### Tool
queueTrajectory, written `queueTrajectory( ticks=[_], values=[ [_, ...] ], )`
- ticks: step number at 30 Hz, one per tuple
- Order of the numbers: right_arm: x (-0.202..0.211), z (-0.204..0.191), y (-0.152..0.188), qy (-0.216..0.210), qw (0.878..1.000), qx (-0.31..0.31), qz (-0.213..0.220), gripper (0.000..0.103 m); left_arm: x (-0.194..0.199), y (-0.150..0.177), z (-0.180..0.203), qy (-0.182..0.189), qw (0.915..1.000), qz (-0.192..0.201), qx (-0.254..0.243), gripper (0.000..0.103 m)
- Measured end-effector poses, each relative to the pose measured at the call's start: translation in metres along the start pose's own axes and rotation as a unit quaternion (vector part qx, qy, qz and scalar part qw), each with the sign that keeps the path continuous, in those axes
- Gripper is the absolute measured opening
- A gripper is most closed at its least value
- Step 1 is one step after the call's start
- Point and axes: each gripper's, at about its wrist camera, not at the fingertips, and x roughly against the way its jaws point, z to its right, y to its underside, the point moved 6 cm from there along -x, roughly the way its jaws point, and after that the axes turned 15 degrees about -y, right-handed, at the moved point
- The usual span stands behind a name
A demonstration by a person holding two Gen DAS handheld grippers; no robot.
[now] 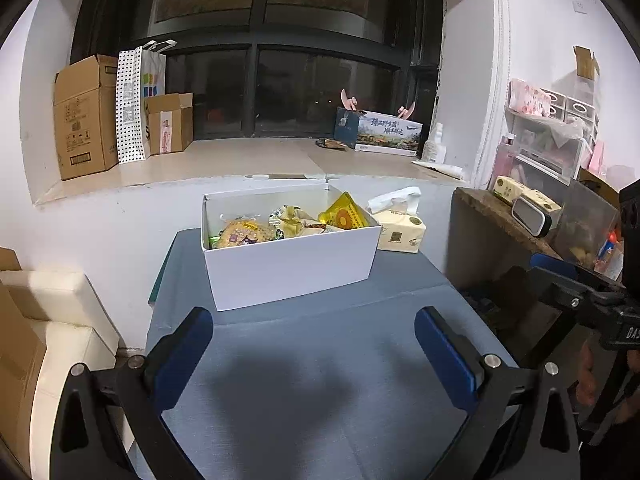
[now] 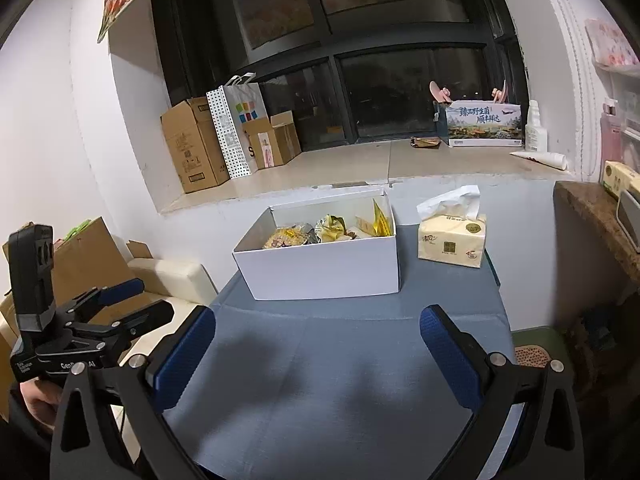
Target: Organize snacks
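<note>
A white open box [image 1: 292, 268] [image 2: 324, 270] stands at the far end of a blue-grey table [image 1: 320, 360] [image 2: 320, 368]. Several wrapped snacks lie inside it: a round cake pack [image 1: 244, 234] [image 2: 286, 237], crinkled yellow wrappers [image 1: 292, 220] [image 2: 332, 230] and a yellow packet [image 1: 344, 214] [image 2: 382, 218] leaning at the right end. My left gripper [image 1: 314, 344] hangs open over the bare near part of the table, nothing between its blue pads. My right gripper [image 2: 318, 346] is likewise open and empty. Both sit well short of the box.
A tissue pack [image 1: 400, 226] [image 2: 452, 242] stands right of the box. Cardboard boxes [image 1: 84, 116] [image 2: 196, 144] and a dotted bag [image 1: 130, 108] sit on the window ledge. A cluttered counter [image 1: 504, 216] flanks the table's right, a cream seat [image 1: 60, 320] its left.
</note>
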Motion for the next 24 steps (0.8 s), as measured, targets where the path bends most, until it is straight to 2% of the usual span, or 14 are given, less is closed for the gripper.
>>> queueTrajectory(
  ticks=[24],
  values=[
    [0.0016, -0.0008, -0.0016, 0.011, 1.000, 0.007, 0.001, 0.103, -0.0012, -0.0012, -0.0043, -0.003, 0.9999, -0.009, 0.008, 0.103]
  ],
)
